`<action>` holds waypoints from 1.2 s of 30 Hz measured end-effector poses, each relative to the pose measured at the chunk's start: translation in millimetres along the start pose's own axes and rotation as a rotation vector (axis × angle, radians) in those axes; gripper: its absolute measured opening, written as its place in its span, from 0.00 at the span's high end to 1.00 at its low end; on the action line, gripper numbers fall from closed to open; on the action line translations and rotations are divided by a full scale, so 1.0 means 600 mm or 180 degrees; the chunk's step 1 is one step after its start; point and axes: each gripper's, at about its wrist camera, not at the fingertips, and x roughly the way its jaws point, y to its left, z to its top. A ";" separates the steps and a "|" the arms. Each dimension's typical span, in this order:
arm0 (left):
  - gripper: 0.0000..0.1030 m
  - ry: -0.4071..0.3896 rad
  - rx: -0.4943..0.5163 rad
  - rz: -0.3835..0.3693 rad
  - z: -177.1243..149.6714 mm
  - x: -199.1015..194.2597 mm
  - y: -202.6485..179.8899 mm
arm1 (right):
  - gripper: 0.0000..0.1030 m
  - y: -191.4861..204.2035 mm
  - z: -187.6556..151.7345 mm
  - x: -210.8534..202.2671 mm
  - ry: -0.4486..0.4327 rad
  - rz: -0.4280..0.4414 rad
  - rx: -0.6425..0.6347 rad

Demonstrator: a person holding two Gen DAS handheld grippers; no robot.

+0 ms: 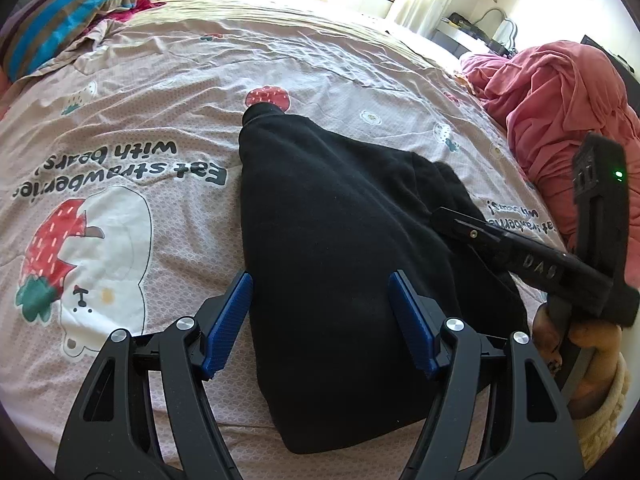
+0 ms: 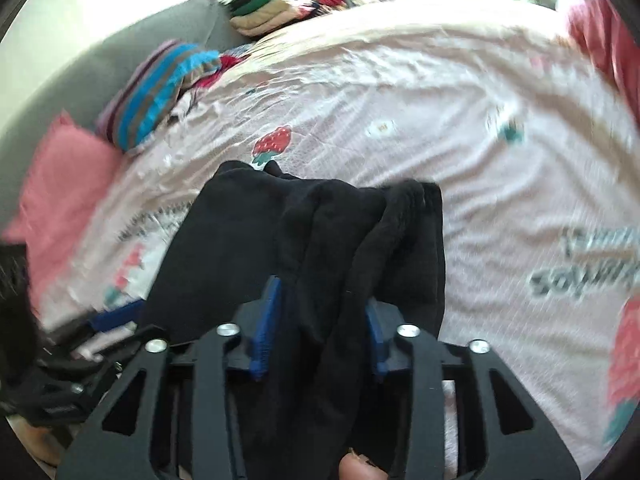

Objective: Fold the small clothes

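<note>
- A black garment [image 1: 332, 248] lies on the bed sheet [image 1: 168, 92], roughly in the middle of the bed, over the pink printed cloth with strawberries and bears.
- The left gripper [image 1: 320, 316] hangs just above the near part of the garment with its blue pads spread wide, one on each side of the cloth. They do not appear to press on it, so it holds nothing.
- The right gripper [image 2: 320, 320] is clamped on a bunch of the same black garment [image 2: 304, 248]. Gathered folds run straight up between its two blue pads, and the cloth drapes forward from them towards the sheet [image 2: 440, 120].
- Seen from the left, the right gripper [image 1: 452, 216] reaches in from the right side, its tip at the garment's right edge, where an extra layer of cloth is humped up.
- As for progress, I would say the folding is under way but not finished. The garment looks narrowed into a long shape, possibly with one fold already in it, yet the right edge is lifted and bunched, not laid flat.
- What is left, to my eye: lay the held part down, smooth it, and likely fold it shorter.
- Its long axis runs from the near edge of the bed away towards the far side. The wide end is nearest the grippers, and it tapers to a narrow tip beside a printed strawberry [image 1: 267, 98].
- Other clothes wait around it: a red heap [image 1: 560, 112] to the right and a striped piece [image 1: 68, 12] at the far left.
</note>
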 end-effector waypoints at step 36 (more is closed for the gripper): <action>0.35 -0.0095 0.0038 -0.0126 -0.031 -0.028 -0.015 | 0.52 -0.051 -0.082 -0.112 -0.0386 0.0274 0.0438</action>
